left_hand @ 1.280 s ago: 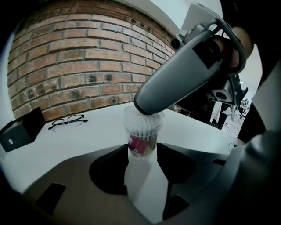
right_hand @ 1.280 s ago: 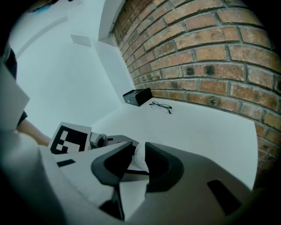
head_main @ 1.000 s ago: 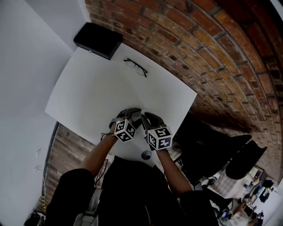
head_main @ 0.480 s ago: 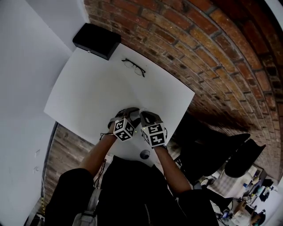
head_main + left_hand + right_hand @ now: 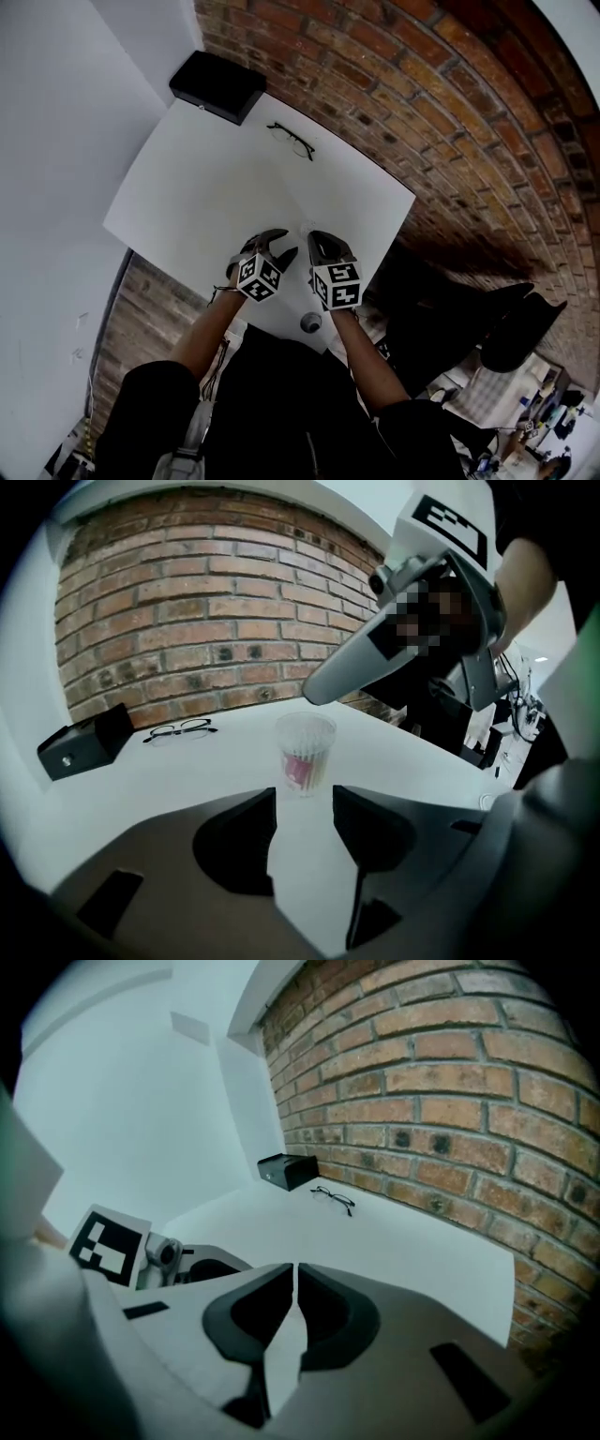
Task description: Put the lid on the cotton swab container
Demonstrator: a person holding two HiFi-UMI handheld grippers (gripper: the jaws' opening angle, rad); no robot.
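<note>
A black box (image 5: 217,86) sits on the far left corner of the white table (image 5: 187,187), up against the meeting of white wall and brick wall. Just right of it a pair of glasses (image 5: 291,141) lies close to the far edge. From there to the left edge and down to the near edge the tabletop is bare, a wide open stretch. The left gripper (image 5: 305,803) hovers low over the table toward the near right corner, its jaws apart with only bare table between them. The cotton swab container (image 5: 306,752) stands upright just beyond those jaws, on open surface well in from every edge; whether its lid is on cannot be made out. To its right the right gripper (image 5: 294,1274) has its jaws drawn almost together, a thin slit left between them and nothing seen in it; in the left gripper view it reaches above the container. A small round object (image 5: 310,324) lies at the near edge between the forearms; what it is cannot be told.
</note>
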